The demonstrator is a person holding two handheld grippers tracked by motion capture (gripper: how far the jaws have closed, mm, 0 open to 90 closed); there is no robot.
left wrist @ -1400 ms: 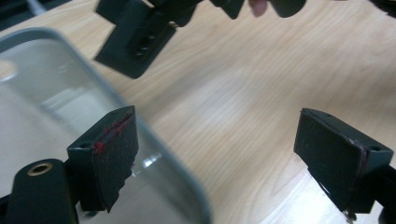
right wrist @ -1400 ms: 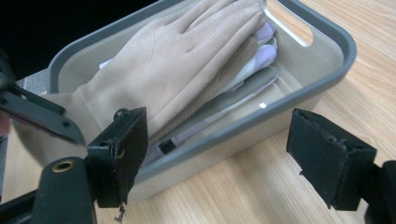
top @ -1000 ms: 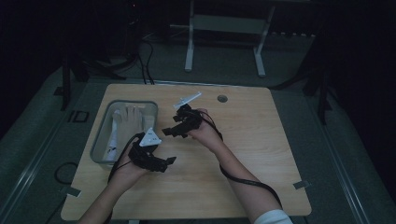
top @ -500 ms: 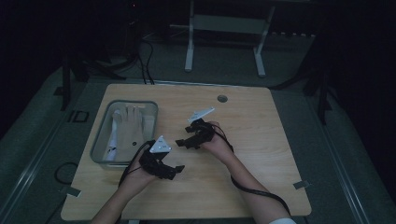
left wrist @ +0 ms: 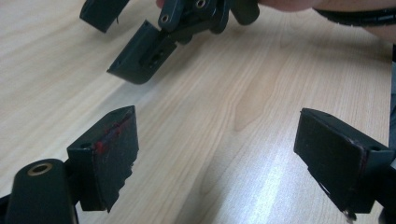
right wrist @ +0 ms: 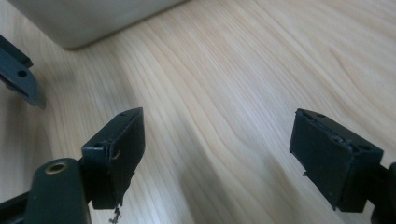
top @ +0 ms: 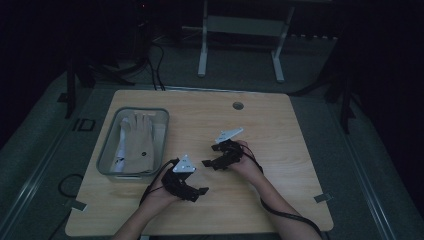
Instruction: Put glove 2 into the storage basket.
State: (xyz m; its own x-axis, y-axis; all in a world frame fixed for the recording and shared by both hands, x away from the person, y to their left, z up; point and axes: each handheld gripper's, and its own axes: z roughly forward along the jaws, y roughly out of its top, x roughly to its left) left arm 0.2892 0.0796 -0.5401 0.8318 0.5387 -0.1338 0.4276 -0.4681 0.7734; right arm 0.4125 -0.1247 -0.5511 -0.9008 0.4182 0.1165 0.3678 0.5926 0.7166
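Observation:
Both grippers hang low over the wooden table (top: 280, 150), near its front half, and hold nothing. My left gripper (top: 199, 187) is open and points right; in the left gripper view its jaws (left wrist: 219, 140) stand wide over bare wood. My right gripper (top: 210, 155) is open too, and points left toward the left one. Bare wood also lies between its jaws (right wrist: 217, 144) in the right gripper view. The right gripper's jaws (left wrist: 140, 56) show close ahead in the left gripper view. A pale glove (top: 137, 140) lies in a clear tray (top: 106, 152) at the table's left.
The tray's corner (right wrist: 93, 18) lies just ahead of the right gripper, and a jaw of the left gripper (right wrist: 18, 74) shows at the left edge. A round hole (top: 238, 105) is near the table's far edge. Cables trail from both grippers toward the front edge.
Both hands have come down and moved toward the near side and to the right, away from the tray. The jaws of both stayed open.

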